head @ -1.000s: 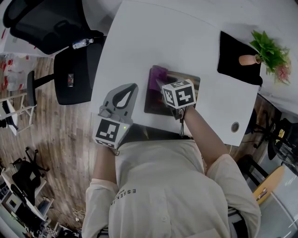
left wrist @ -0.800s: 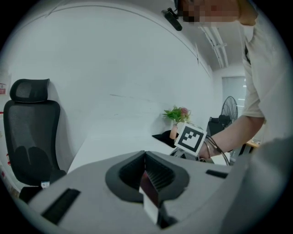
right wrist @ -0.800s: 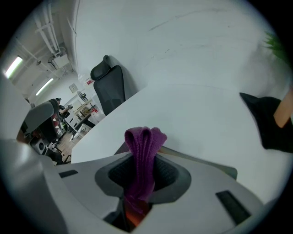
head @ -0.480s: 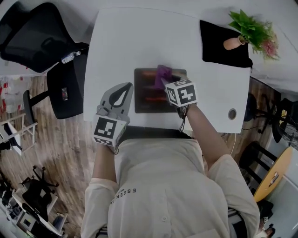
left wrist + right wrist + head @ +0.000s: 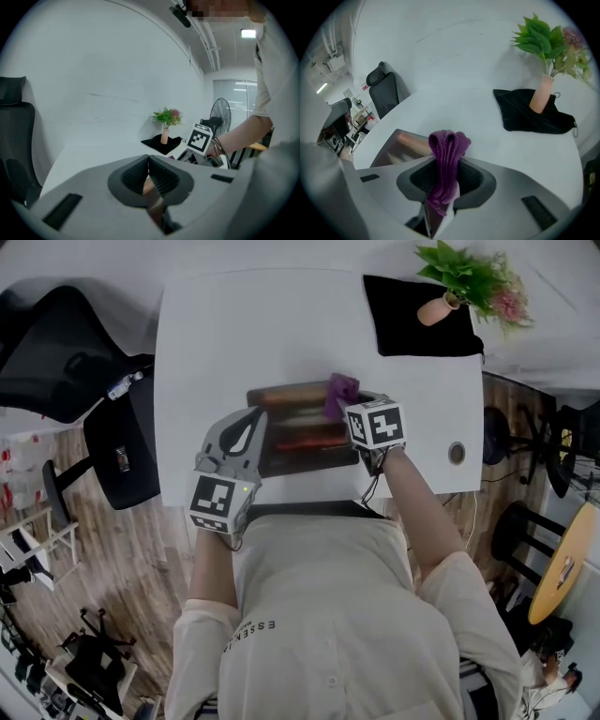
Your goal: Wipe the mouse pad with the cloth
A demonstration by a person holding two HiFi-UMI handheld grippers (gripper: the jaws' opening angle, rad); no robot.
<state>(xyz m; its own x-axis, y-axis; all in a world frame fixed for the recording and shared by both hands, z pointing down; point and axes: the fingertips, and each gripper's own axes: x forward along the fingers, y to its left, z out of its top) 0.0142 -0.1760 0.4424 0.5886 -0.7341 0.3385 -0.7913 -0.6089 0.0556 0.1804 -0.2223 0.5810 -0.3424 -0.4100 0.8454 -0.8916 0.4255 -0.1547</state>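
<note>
Purple cloth is pinched in a folded bunch by the right gripper, whose jaws close tightly on it, its loop sticking out past the tips over the far right part of the dark mouse pad. Beside it, the left gripper has its jaws drawn together on nothing, over the pad's left edge. The pad lies near the front of a white table; a black mat with a vase of greenery sits at the far right corner, and a black office chair stands on the wooden floor to the left.

White table carries mouse pad and black cloth.
</note>
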